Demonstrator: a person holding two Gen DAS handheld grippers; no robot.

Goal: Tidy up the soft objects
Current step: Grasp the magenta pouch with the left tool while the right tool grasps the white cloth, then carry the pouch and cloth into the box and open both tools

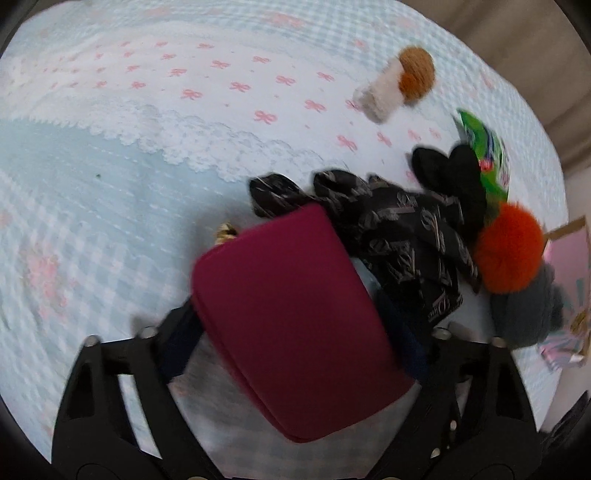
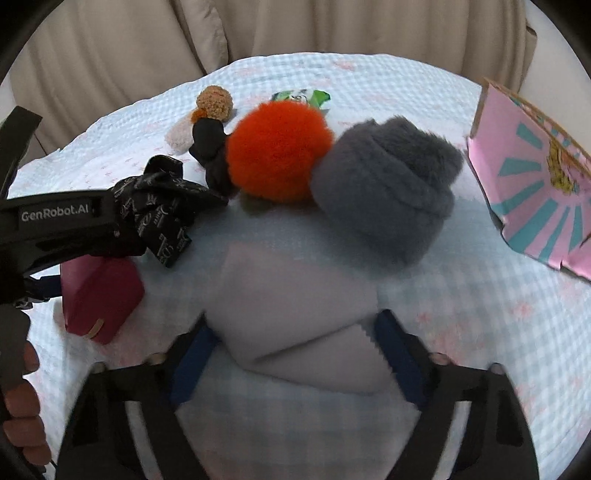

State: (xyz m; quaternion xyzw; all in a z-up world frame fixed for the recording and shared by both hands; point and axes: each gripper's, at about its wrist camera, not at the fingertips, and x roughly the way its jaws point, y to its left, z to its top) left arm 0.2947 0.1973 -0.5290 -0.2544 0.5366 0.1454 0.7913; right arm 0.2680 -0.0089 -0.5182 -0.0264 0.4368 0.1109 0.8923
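Note:
My left gripper point(image 1: 295, 321) is shut on a maroon pouch point(image 1: 295, 317) and holds it over the bed; the pouch also shows in the right wrist view point(image 2: 99, 295). My right gripper point(image 2: 295, 332) is shut on a folded pale grey cloth point(image 2: 291, 306). Ahead lie a black patterned scarf point(image 1: 406, 229), an orange pompom point(image 2: 277, 151), a grey plush hat point(image 2: 388, 184), a black scrunchie point(image 2: 208, 140) and a mushroom plush point(image 1: 399, 83). The left gripper's body point(image 2: 55, 225) is at the left of the right wrist view.
A pink printed cardboard box point(image 2: 535, 177) stands at the right. A green snack packet point(image 2: 303, 96) lies behind the pompom. The bed has a light blue checked cover point(image 1: 110, 221). Beige curtains point(image 2: 258, 29) hang behind the bed.

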